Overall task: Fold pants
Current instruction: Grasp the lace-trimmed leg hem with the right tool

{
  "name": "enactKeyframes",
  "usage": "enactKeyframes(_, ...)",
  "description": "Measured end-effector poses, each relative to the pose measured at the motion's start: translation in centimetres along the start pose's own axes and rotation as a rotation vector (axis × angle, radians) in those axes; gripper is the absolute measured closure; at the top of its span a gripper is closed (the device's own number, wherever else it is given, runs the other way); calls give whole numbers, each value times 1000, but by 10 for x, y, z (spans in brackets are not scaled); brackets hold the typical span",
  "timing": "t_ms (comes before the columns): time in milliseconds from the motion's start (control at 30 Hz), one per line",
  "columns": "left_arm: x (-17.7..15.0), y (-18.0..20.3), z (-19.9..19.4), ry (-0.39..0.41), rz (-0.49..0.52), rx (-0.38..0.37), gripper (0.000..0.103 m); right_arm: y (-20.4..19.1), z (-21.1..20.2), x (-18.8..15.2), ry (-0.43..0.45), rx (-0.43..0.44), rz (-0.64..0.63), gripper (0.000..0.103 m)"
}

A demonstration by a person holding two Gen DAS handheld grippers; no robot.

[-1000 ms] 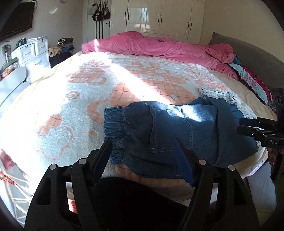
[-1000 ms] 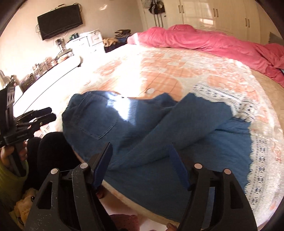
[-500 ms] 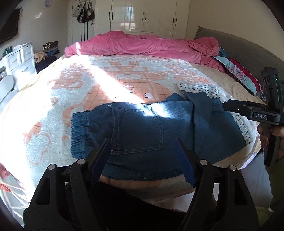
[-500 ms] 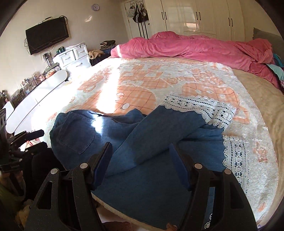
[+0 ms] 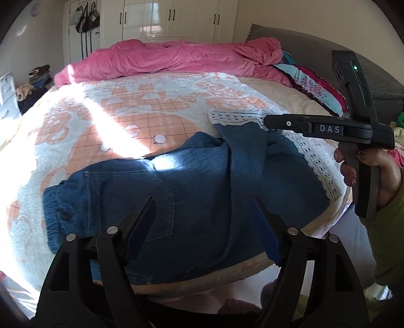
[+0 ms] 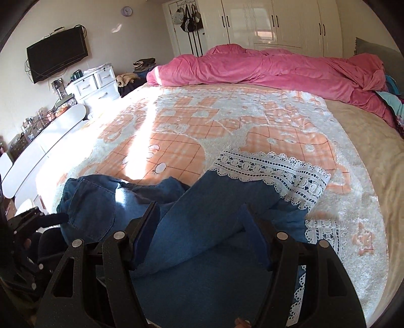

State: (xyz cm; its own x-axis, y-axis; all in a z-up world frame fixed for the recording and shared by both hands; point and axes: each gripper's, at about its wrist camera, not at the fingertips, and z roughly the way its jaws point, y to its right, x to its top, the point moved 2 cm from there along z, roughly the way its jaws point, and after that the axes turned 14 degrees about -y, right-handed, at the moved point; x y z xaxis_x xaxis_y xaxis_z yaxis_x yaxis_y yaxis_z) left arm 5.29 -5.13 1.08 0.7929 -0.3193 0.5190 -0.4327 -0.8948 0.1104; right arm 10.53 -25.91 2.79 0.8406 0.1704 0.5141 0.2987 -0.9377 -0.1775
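Denim pants (image 5: 192,201) lie on the bed (image 5: 75,141) near its front edge, waistband end to the left, legs running right. One lace-hemmed leg (image 6: 227,201) is laid slantwise over the other, lace cuff (image 6: 272,174) pointing up the bed, so the legs are crossed, not stacked. Judged step: early, laying out and squaring the legs before any real fold

Left gripper (image 5: 204,227) hovers over the seat and pocket area, jaws apart, nothing between them. Right gripper (image 6: 202,232) hovers over the crossed leg, jaws apart, empty too; in the left view it shows side-on above the lace cuff, held by the right hand (image 5: 378,176). Neither looks to be touching cloth

Next move probably calls for pinching the upper leg near the cuff and swinging it flat onto the lower leg so the seams line up, with the left end pinned at the waistband. Needs a grip on a single layer only

Around: pink duvet (image 6: 265,68) bunched at the far side, well apart from the pants; patterned pillows (image 5: 315,83) at the right; white wardrobe (image 6: 277,22) behind; white drawers (image 6: 96,85) and wall TV (image 6: 58,60) to the left. Nothing lies on the pants. Possible trouble: the pants sit right at the bed edge and could slide off, and the strong sun patch hides seam lines near the pocket
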Motion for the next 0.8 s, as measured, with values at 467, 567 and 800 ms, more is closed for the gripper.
enactKeyframes(467, 28, 29, 71, -147, 13, -168, 50, 8, 62, 62, -111, -138, -54, 37)
enactKeyframes(567, 29, 30, 83, -160, 1, -195, 69, 6, 83, 73, -149, -172, -69, 37)
enactKeyframes(800, 12, 51, 90, -134, 99, -252, 79, 1, 131, 98, -236, -270, -80, 37)
